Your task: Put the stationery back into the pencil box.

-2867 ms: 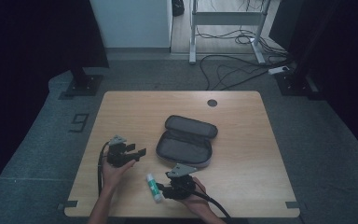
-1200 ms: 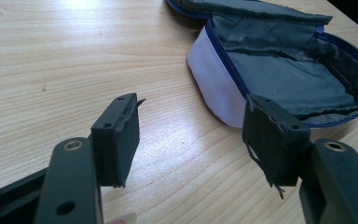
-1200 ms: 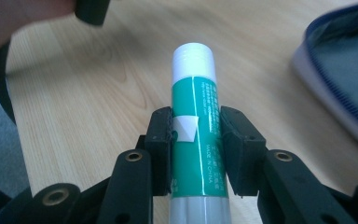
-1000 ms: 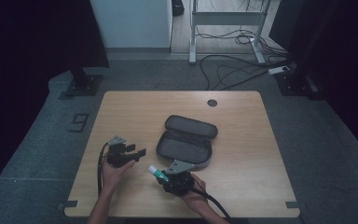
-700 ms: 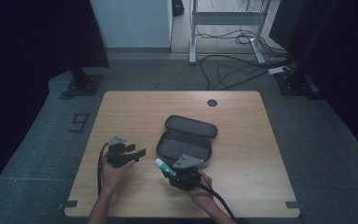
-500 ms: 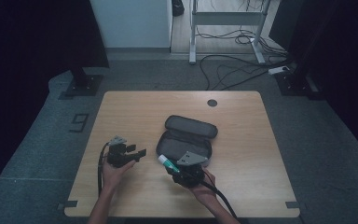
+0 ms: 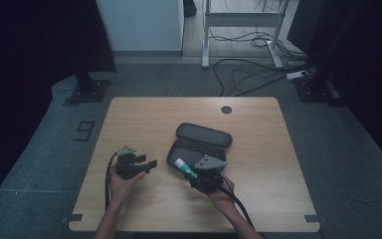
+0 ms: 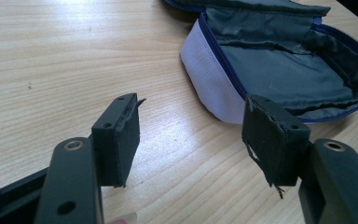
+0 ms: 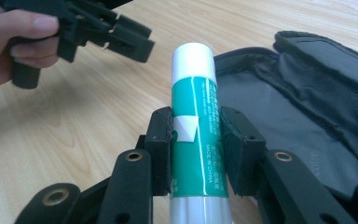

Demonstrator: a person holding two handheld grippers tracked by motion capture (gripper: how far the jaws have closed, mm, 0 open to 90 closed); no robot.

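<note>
A green and white glue stick is clamped between the pads of my right gripper. In the high view the glue stick pokes out of the right gripper over the near left rim of the open dark grey zip case. The case's grey lining lies just beyond my left gripper, whose jaws stand wide apart with only bare wood between them. That left gripper rests in a hand on the table left of the case.
The wooden table has a round cable hole at its far edge. The case's lid is folded back away from me. Cables trail over the floor behind the table.
My right gripper has carried the glue stick from the table's front up and to the right, to the case's near rim. The left gripper has stayed in place.
</note>
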